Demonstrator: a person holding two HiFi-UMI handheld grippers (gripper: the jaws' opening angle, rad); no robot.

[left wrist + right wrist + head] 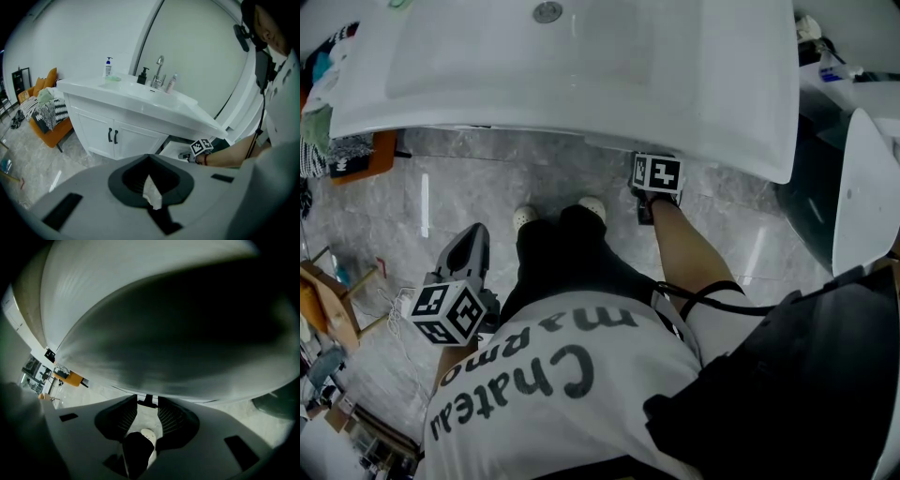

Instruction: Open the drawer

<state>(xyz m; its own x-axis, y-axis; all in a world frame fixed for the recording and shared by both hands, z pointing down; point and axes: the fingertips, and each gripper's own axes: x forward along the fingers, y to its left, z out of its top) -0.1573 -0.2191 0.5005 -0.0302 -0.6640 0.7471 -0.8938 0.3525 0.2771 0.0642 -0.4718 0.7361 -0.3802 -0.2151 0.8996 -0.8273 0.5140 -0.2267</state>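
Observation:
A white vanity (117, 136) with a sink top (581, 66) stands in front of me. In the left gripper view its drawer (177, 150) shows at the vanity's right end under the top, standing a little way out. My right gripper (148, 404) has a small black drawer handle (148, 401) between its ribbed pads (169, 416), which close on it. From above, only that gripper's marker cube (657, 174) shows at the sink top's edge; the jaws are hidden beneath. My left gripper (472, 239) hangs by my left hip, jaws together and empty, pointing down at the floor.
The vanity's left part has two doors with black handles (112, 136). A tap (159, 72) and bottles (108, 67) stand on the top. An orange chair with cloths (44, 112) is at the left. My feet (558, 214) stand on the grey marble floor close to the vanity.

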